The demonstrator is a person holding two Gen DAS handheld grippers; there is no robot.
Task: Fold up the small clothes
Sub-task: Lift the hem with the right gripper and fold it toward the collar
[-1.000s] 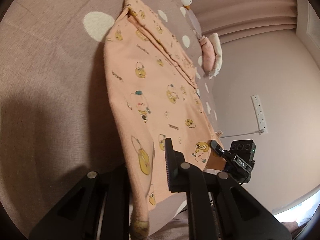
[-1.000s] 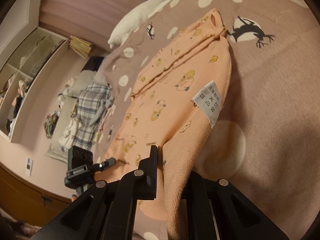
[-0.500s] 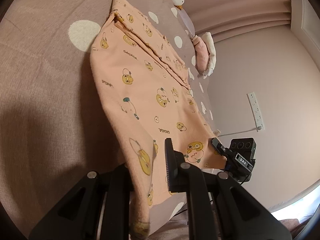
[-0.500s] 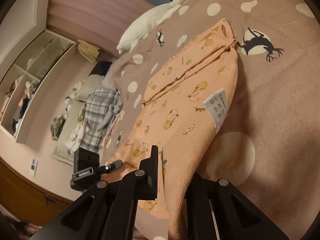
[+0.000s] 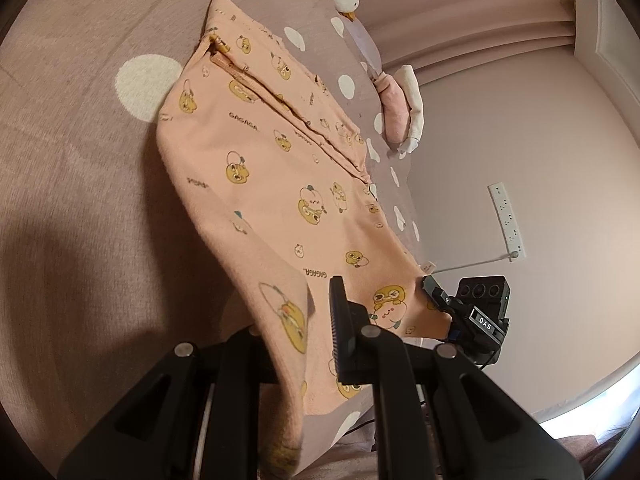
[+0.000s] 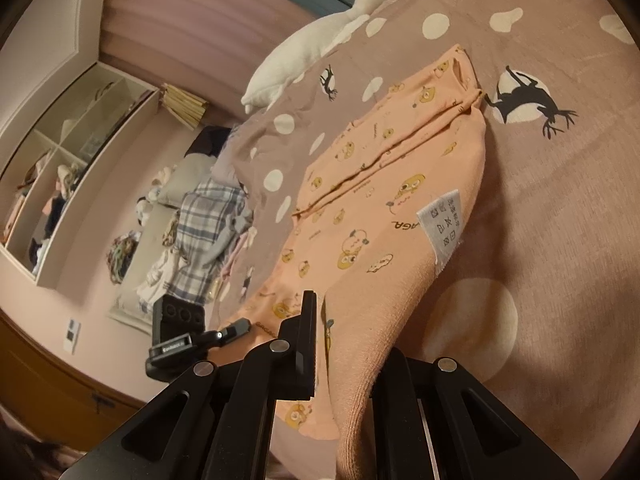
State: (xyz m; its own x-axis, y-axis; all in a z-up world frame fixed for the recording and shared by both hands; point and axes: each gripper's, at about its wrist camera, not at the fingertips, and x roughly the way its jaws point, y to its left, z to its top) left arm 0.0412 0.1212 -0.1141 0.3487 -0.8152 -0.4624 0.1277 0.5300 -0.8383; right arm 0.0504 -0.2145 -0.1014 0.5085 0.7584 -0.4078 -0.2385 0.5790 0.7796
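A small peach garment (image 5: 280, 168) printed with yellow cartoon ducks lies partly on the mauve polka-dot bedspread (image 5: 72, 128), its near edge lifted. My left gripper (image 5: 316, 332) is shut on one near corner of the garment. My right gripper (image 6: 340, 344) is shut on the other near corner; the garment (image 6: 384, 200) drapes over it, with a white care label (image 6: 442, 226) showing. Each gripper shows in the other's view, right gripper (image 5: 436, 294) and left gripper (image 6: 236, 326), both pinching the raised hem.
A white goose plush (image 6: 320, 36) lies at the far end of the bed. A plaid cloth pile (image 6: 208, 232) and white shelves (image 6: 68, 168) stand at left. A pink-and-white cushion (image 5: 400, 108) sits at the bed's edge. A power strip (image 5: 506, 216) hangs on the wall.
Both grippers have lifted the near hem higher and carried it toward the far end; more of the garment is off the bedspread, and the goose plush has come into fuller view.
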